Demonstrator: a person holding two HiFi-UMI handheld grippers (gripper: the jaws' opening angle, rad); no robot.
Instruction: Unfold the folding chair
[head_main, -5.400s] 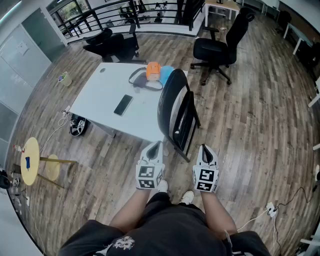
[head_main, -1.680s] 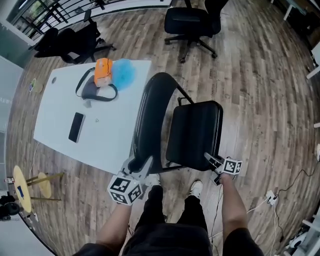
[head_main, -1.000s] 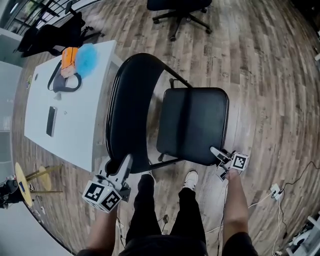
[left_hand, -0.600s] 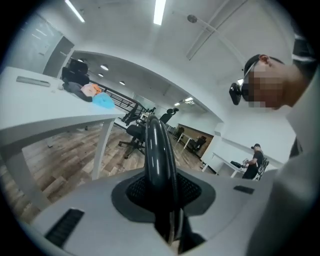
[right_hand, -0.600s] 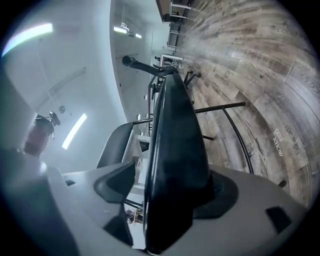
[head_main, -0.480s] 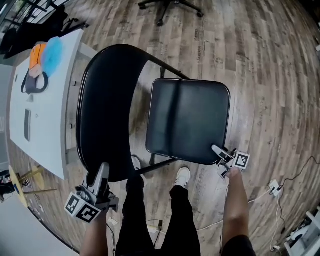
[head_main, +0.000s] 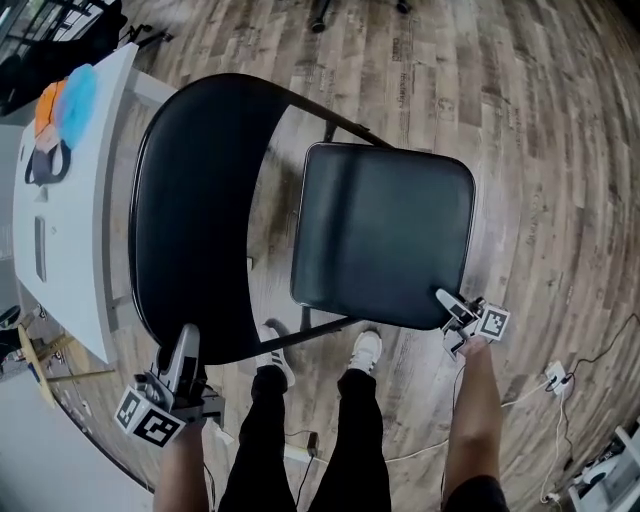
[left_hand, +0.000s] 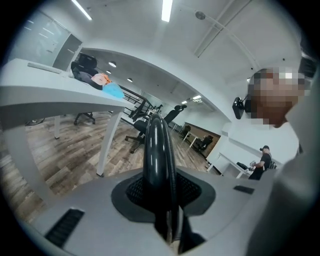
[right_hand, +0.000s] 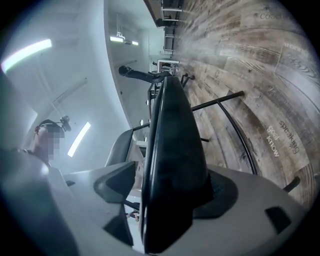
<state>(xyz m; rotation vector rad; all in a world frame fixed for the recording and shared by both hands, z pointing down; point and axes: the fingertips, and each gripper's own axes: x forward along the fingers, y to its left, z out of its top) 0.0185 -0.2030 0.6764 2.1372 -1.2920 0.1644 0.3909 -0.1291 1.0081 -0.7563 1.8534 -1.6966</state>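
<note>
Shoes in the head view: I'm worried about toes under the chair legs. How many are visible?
2. The left white shoe sits below the black folding chair's backrest, by the frame bar. The right white shoe is just below the seat's near edge. None seems hidden.

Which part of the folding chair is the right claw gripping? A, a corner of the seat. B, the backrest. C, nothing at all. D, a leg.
A: the right claw is closed on the seat at the corner nearest the person, and the seat's edge sits between its pads in the right gripper view. The left claw holds the backrest.
</note>
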